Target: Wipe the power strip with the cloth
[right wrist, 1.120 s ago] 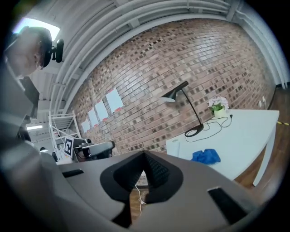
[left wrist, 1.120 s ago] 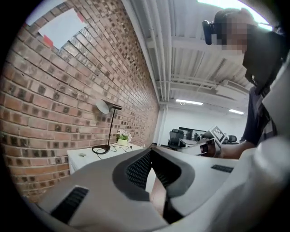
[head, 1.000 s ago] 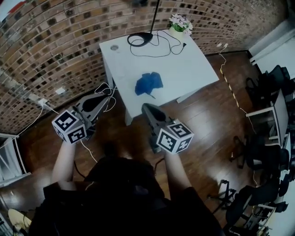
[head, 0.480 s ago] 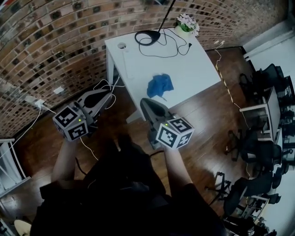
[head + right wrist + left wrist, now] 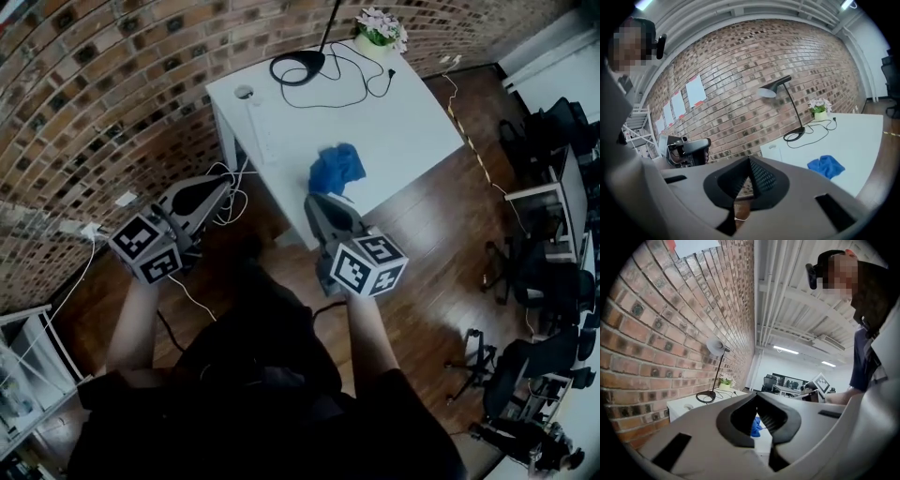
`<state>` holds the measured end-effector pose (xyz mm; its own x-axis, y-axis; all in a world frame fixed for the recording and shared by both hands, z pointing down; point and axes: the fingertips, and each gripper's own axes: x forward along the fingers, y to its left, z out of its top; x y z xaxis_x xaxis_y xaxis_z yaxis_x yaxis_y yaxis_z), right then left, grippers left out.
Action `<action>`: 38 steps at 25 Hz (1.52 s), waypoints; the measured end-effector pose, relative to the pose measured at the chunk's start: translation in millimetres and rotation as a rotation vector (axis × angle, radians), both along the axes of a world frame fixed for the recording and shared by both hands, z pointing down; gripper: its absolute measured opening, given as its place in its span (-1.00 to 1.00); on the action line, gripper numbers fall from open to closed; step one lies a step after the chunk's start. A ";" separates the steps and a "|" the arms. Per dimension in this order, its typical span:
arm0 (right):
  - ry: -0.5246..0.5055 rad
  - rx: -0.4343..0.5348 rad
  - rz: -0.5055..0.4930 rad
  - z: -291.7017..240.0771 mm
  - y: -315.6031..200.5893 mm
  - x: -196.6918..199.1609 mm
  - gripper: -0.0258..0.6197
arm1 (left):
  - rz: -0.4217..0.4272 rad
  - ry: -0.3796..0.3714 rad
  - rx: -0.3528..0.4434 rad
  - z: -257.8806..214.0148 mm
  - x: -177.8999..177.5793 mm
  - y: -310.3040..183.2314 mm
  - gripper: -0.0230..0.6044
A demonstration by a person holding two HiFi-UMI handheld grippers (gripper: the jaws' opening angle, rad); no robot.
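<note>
A crumpled blue cloth (image 5: 337, 167) lies near the front edge of the white table (image 5: 403, 122). A long white bar, seemingly the power strip (image 5: 260, 129), lies along the table's left side, faint against the top. My left gripper (image 5: 214, 190) hovers off the table's left corner, shut and empty. Just short of the front edge, below the cloth, my right gripper (image 5: 323, 202) is shut and empty too. The cloth (image 5: 755, 425) shows beyond the left gripper (image 5: 756, 395). It also lies right of the right gripper (image 5: 749, 160), as the cloth (image 5: 826, 166).
A black desk lamp (image 5: 298, 66) with a trailing cable and a flower pot (image 5: 382, 26) stand at the table's far end. A brick wall (image 5: 94, 112) runs along the left, with cables on the wooden floor (image 5: 441, 244). Office chairs (image 5: 553, 281) stand at the right.
Both grippers have come closer to the table, still shut. The right one now sits just below the cloth at the table's front edge.
</note>
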<state>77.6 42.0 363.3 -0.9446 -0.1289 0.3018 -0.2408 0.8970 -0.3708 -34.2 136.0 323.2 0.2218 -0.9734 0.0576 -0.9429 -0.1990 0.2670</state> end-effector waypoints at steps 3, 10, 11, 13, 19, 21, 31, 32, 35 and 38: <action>0.016 -0.012 0.065 16.4 -26.5 2.7 -0.93 | 0.042 -0.016 -0.025 11.2 -9.8 -24.3 -0.95; 0.074 -0.024 0.202 54.7 -96.9 -2.3 -0.93 | 0.131 -0.029 -0.124 37.1 -46.5 -82.0 -0.95; 0.087 -0.031 0.215 60.6 -105.3 -4.5 -0.93 | 0.139 -0.044 -0.140 40.0 -54.3 -88.4 -0.95; 0.104 -0.042 0.231 67.7 -122.3 -11.7 -0.93 | 0.148 -0.078 -0.161 43.4 -70.8 -103.7 -0.95; 0.105 -0.020 0.267 56.7 -142.9 -25.3 -0.93 | 0.219 -0.104 -0.185 42.7 -81.8 -144.0 -0.94; 0.107 -0.018 0.277 49.7 -139.9 -16.2 -0.93 | 0.276 -0.114 -0.191 40.2 -62.2 -154.7 -0.94; 0.152 -0.056 0.527 76.7 -117.1 75.0 -0.93 | 0.740 -0.298 -0.234 110.5 77.6 -205.7 -0.85; 0.157 -0.062 0.565 75.7 -112.7 79.5 -0.93 | 0.786 -0.312 -0.238 116.7 85.1 -208.6 -0.84; 0.168 -0.092 0.644 75.8 -93.5 81.2 -0.93 | 0.929 -0.346 -0.269 134.4 105.8 -211.1 -0.48; 0.176 -0.111 0.703 77.1 -76.7 80.0 -0.93 | 1.017 -0.405 -0.269 151.9 120.6 -216.7 -0.28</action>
